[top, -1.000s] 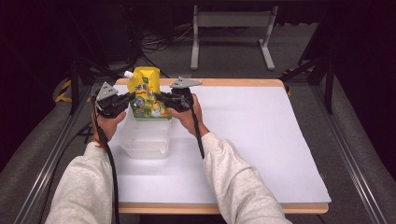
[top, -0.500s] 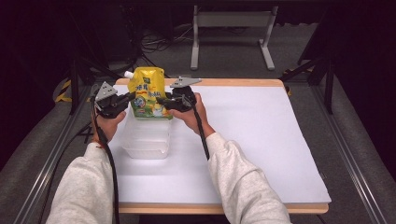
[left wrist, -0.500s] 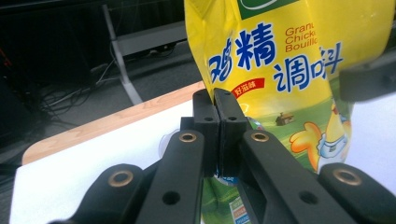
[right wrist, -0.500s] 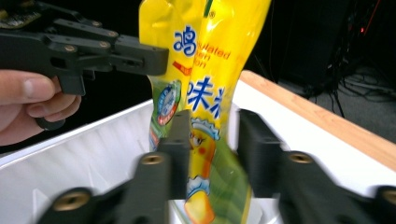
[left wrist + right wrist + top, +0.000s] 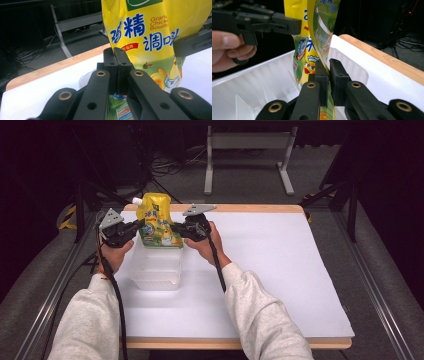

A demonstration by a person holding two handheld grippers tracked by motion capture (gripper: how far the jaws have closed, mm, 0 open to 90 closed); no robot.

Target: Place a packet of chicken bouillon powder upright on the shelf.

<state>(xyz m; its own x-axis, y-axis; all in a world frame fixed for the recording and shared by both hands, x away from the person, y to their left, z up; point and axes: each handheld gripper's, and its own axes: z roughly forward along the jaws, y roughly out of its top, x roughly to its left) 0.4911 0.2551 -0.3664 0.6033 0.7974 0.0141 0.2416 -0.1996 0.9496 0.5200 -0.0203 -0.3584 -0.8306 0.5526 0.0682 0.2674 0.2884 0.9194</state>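
A yellow stand-up pouch with a white spout at its top left hangs upright over the far end of a clear plastic container. My left gripper is shut on the pouch's left edge, and my right gripper is shut on its right edge. In the left gripper view the jaws pinch the side seam of the pouch. The right gripper view has its jaws clamped on the other seam of the pouch, above the open container.
The container stands at the left of a white mat on a wooden table. A metal stand and cables lie on the floor beyond the table. To the right of my arms the mat is bare.
The right gripper has shifted slightly to the right, and the pouch now hangs straighter between the two grippers. Both grips are unchanged.
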